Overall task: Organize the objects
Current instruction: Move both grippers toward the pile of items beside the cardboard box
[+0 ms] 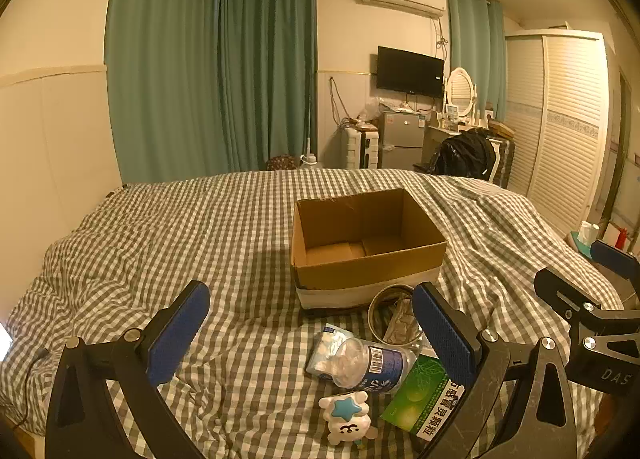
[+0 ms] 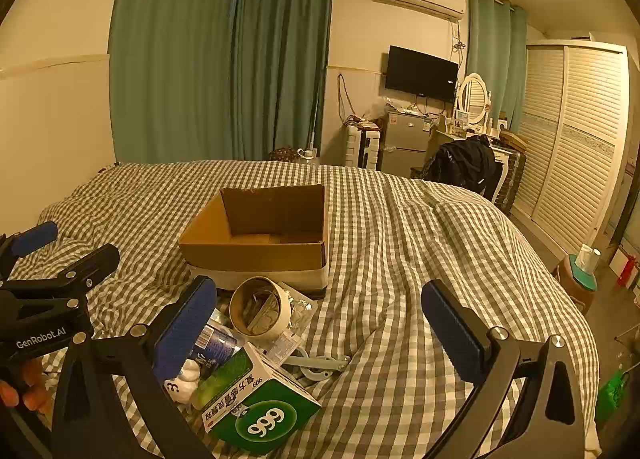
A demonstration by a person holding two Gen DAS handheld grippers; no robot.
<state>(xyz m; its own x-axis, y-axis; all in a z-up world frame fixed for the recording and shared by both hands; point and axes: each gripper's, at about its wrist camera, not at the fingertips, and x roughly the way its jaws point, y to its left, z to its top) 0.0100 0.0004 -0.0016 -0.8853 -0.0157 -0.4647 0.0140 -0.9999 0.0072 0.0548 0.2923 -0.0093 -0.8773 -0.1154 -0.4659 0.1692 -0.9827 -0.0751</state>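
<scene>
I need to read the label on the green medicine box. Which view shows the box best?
The right wrist view: the green medicine box lies near and whole, its top and "999" face showing. In the left wrist view the box is partly hidden behind a gripper finger.

Two handheld grippers share one build: black angular frames with triangular cut-outs, silver round-head screws at the joints, and flat blue textured pads lining each finger. The left gripper (image 1: 310, 333) shows scuffed, scratched black metal on its right-hand strut. The right gripper (image 2: 316, 325) matches it. Seen from the side, one body bears white lettering "GenRobot.AI", the other "DAS". Fingertips of a hand (image 2: 24, 385) curl beneath the lettered black housing at the frame's lower-left edge.
</scene>
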